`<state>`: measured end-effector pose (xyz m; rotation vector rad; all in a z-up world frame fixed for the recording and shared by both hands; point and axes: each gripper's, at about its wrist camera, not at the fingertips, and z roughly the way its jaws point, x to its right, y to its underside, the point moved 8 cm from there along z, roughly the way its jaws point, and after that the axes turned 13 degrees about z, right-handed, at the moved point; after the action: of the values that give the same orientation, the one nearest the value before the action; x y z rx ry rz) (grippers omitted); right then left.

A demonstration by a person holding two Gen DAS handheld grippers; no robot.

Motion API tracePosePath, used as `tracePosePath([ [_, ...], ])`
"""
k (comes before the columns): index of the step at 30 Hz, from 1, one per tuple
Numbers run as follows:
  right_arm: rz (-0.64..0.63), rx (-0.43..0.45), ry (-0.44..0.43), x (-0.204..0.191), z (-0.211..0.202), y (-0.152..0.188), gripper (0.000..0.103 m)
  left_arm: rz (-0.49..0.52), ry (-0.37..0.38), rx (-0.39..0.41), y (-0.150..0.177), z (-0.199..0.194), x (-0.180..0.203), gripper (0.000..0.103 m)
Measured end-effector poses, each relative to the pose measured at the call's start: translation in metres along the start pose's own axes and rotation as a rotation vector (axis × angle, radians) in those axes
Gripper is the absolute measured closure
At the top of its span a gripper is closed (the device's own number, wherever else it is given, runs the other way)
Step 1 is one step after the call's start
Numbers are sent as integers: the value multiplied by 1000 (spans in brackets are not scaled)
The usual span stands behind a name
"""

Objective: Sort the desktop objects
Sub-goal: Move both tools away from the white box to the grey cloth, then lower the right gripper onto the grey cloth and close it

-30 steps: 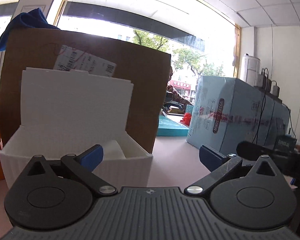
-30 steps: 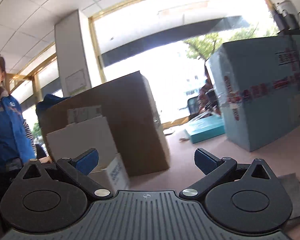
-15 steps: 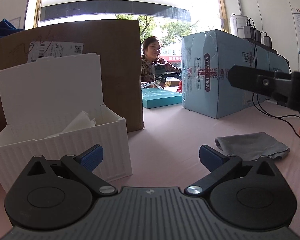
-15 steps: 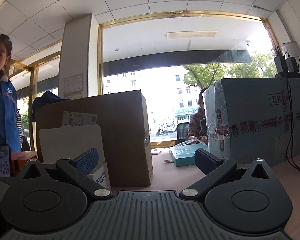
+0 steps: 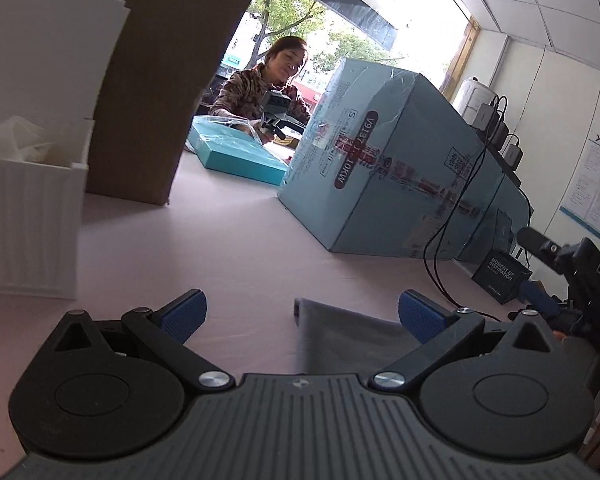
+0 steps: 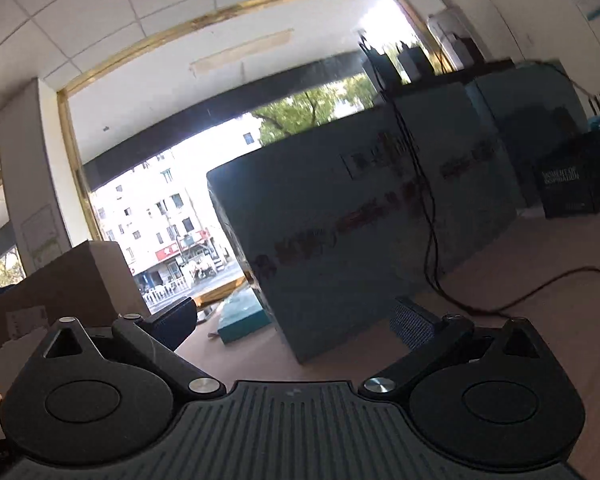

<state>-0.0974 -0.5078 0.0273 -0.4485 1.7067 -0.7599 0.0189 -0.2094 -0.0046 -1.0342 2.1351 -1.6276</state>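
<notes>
While both grippers (image 5: 302,314) (image 6: 296,320) gape empty, the gray cloth (image 5: 340,332) nearby looks soft and light; pinch its near-left corner.

Bare pink tabletop (image 5: 236,248) open centrally, ribbed white plastic box (image 5: 28,216) near left, tall brown cardboard carton (image 5: 164,80) behind, large pale-blue taped carton (image 5: 396,168) and black cables (image 5: 440,264) blocking right

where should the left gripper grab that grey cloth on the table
Probably the grey cloth is best pinched at its raised near-left corner, coming down from above. It lies flat and limp on the pink table, so only a lifted edge gives the fingers purchase. The left gripper is open right over it.
</notes>
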Motion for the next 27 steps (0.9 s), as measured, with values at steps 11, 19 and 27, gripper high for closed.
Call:
tracePosePath([
  [11,248,-352,142,34,31,28,0,-56,31,-104,5,60,22,0],
  [19,50,-401,181,22,46,55,0,29,103,-211,16,85,35,0],
  [27,-43,-385,184,18,47,63,0,153,198,-254,23,83,56,0],
])
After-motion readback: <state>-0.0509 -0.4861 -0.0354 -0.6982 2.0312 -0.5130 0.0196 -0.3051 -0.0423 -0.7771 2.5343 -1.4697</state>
